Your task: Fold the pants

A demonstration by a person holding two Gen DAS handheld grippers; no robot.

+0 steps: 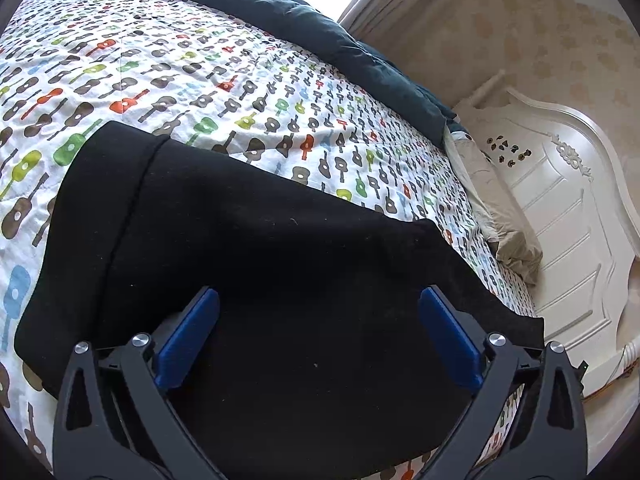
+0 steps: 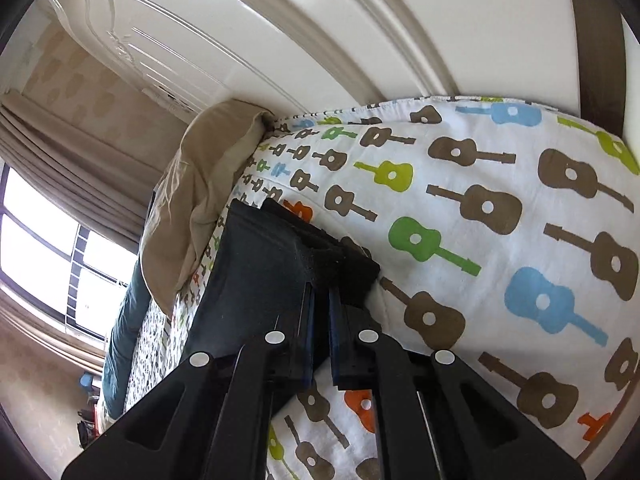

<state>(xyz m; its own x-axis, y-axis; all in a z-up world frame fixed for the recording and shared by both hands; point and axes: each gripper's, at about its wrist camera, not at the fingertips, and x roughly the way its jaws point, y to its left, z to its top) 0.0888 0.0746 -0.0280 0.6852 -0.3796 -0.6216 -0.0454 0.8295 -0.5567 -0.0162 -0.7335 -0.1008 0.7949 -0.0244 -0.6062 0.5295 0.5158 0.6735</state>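
I see the black soft cloth pants [image 1: 260, 248] lying flat on the white bed sheet printed with little coloured guitars [image 1: 168, 72], and they fill the lower middle of my left wrist view. My left gripper [image 1: 319, 322] sits low in that frame with its two blue pads [image 1: 188, 338] spread wide apart over the black cloth, holding nothing. A dark teal quilt [image 1: 280, 12] runs along the top of the frame, and a tan pillow [image 1: 504, 216] lies at the right by the white carved wooden headboard [image 1: 568, 208].

In my right wrist view the right gripper [image 2: 319, 300] is in the lower middle, and its pads are pressed close together on a thick folded edge of the pants [image 2: 272, 264] (the cloth bunches up right at the tips). The guitar sheet [image 2: 500, 208] fills the right side. The pillow [image 2: 200, 184] sits left of centre, and the headboard [image 2: 280, 24] goes across the top.
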